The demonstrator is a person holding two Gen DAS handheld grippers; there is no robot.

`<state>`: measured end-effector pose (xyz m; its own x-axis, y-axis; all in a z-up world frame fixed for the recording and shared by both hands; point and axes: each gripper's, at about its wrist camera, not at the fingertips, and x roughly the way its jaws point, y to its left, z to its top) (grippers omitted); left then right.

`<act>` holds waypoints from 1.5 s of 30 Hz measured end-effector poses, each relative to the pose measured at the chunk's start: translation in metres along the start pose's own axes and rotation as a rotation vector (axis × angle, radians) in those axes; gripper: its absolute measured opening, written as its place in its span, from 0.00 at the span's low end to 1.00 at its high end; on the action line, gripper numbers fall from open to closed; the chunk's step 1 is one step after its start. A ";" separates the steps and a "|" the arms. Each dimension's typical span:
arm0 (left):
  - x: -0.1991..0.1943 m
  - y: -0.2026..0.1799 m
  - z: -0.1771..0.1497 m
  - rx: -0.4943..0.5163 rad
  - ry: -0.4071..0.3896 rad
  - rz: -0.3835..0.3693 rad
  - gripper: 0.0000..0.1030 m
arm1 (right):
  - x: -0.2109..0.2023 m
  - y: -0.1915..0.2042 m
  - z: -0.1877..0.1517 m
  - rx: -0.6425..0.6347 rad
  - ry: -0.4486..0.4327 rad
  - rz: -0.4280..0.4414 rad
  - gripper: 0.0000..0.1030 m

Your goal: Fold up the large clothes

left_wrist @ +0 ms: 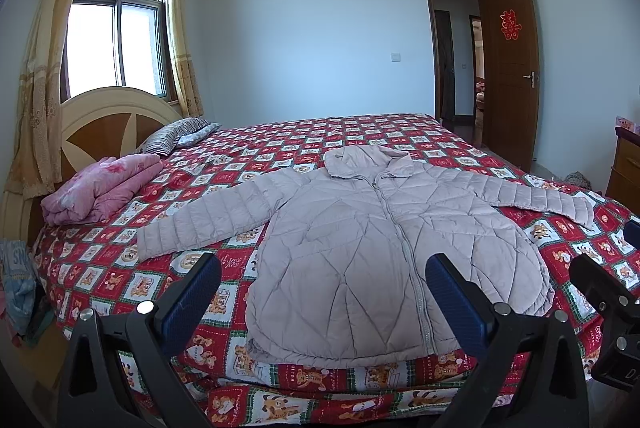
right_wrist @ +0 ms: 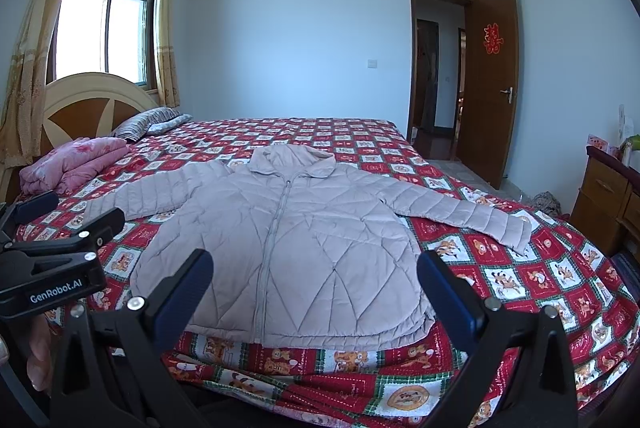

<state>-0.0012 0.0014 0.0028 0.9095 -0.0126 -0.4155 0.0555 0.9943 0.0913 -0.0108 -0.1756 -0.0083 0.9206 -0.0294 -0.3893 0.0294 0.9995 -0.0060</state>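
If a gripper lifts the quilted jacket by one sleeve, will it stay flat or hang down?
The jacket would likely droop: its creased sleeves drape limply on the bedspread. The puffy quilting suggests it is light. Its smooth shell may slip.

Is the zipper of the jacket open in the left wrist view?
No, the zipper runs closed from the hem up to the collar, and the jacket lies flat on the bed.

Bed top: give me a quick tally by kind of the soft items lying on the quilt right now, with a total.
Puffer jacket: 1, spread flat, zipped, sleeves out.
Folded pink blanket: 1, near the headboard.
Striped pillow: 1, beside the blanket, overlapping a paler cushion.
Paler cushion: 1, mostly hidden.
Total: 4
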 end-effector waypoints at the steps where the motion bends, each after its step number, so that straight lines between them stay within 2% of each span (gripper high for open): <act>1: 0.000 0.000 0.000 0.000 0.000 0.001 0.99 | 0.000 0.000 0.000 0.000 0.000 0.000 1.00; 25: 0.001 0.001 0.000 -0.001 0.004 0.000 0.99 | 0.003 0.000 -0.007 0.009 0.013 0.018 1.00; 29: 0.011 0.003 -0.001 -0.008 0.035 0.001 0.99 | 0.010 -0.006 -0.009 0.025 0.022 0.054 1.00; 32: 0.027 0.004 -0.005 -0.016 0.101 -0.049 0.99 | 0.018 -0.013 -0.011 0.037 0.028 0.058 1.00; 34: 0.035 0.003 -0.009 -0.017 0.116 -0.064 0.99 | 0.027 -0.020 -0.013 0.046 0.038 0.043 1.00; 38: 0.052 0.006 -0.010 -0.028 0.082 -0.055 0.99 | 0.054 -0.046 -0.016 0.090 0.072 -0.011 1.00; 43: 0.098 0.016 -0.001 -0.068 0.080 -0.054 0.99 | 0.096 -0.102 -0.019 0.163 0.128 -0.128 1.00; 45: 0.117 0.018 0.003 -0.079 0.078 -0.026 0.99 | 0.113 -0.131 -0.020 0.207 0.157 -0.176 1.00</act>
<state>0.1071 0.0177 -0.0416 0.8730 -0.0332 -0.4867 0.0432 0.9990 0.0094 0.0813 -0.3096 -0.0700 0.8233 -0.1842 -0.5369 0.2763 0.9563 0.0956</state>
